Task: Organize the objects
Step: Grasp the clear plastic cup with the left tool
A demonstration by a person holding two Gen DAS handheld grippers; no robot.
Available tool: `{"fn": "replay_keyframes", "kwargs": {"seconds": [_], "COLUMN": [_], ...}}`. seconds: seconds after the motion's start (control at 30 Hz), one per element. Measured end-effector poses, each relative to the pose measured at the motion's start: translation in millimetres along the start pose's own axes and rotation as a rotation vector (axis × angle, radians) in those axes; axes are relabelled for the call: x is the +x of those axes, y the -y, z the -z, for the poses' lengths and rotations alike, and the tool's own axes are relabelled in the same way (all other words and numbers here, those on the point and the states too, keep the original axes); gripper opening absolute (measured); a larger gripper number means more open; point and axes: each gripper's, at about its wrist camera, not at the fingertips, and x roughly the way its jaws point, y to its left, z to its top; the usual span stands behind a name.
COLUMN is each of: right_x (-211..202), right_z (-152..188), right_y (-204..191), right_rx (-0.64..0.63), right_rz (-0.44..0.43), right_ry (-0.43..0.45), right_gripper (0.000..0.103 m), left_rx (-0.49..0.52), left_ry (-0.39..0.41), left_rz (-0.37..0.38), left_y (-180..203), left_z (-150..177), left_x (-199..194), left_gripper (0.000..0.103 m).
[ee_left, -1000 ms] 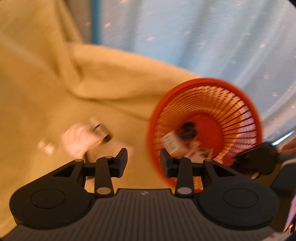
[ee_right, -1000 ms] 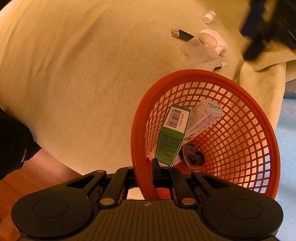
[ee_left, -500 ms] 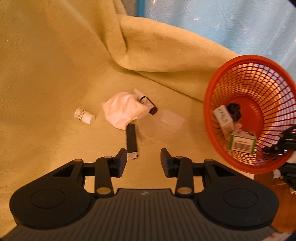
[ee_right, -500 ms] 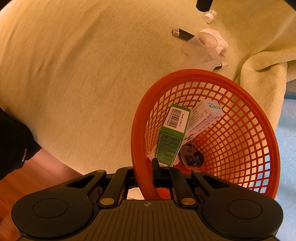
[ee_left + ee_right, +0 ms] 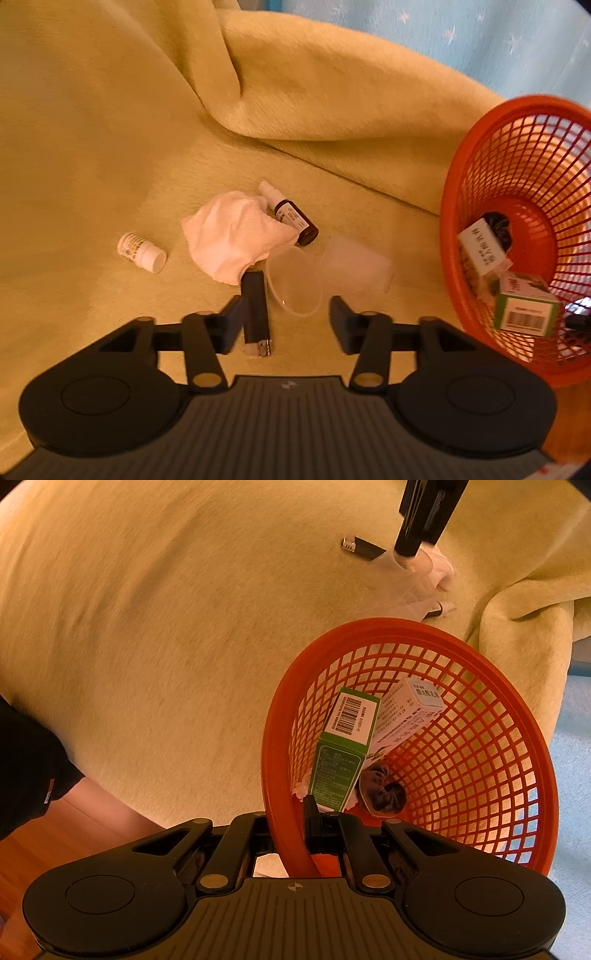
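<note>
— What does the basket look like?
— An orange mesh basket (image 5: 461,738) at the blanket's (image 5: 92,129) edge, its rim clamped in the right tongs (image 5: 295,827). Inside: two boxes, one green (image 5: 343,749), one white (image 5: 406,712), and one dark scrunchie (image 5: 382,792).
— And the left tongs (image 5: 284,325)?
— Spread apart above a black lighter (image 5: 255,306) and one clear cup (image 5: 332,273). Nearby lie one white cloth (image 5: 232,236), one dropper bottle (image 5: 291,218), one small white bottle (image 5: 142,253).

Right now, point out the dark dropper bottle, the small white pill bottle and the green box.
dark dropper bottle (image 5: 295,220): left wrist view, label.
small white pill bottle (image 5: 142,252): left wrist view, body.
green box (image 5: 341,753): right wrist view, side.
</note>
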Motion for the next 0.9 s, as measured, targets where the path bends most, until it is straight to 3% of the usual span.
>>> {"fn": "replay_keyframes", "kwargs": {"seconds": [0.43, 0.57, 0.9], "right_x": [0.7, 0.6, 0.9], "right_z": [0.7, 0.1, 2.9], "right_y": [1.8, 1.4, 2.9], "right_rx": [0.011, 0.011, 0.013], "right_rz": [-0.008, -0.012, -0.013], "right_ry": [0.014, 0.015, 0.015], "right_gripper": [0.003, 0.003, 0.003], "left_rx": [-0.011, -0.005, 0.013], "left_ry": [-0.012, -0.023, -0.036], "left_rz": [-0.021, -0.013, -0.008], "left_y": [-3.3, -4.8, -3.4], "left_z": [-9.3, -11.2, -6.4], "left_x": [36.6, 38.9, 20.3], "left_gripper": [0.049, 0.032, 0.031]}}
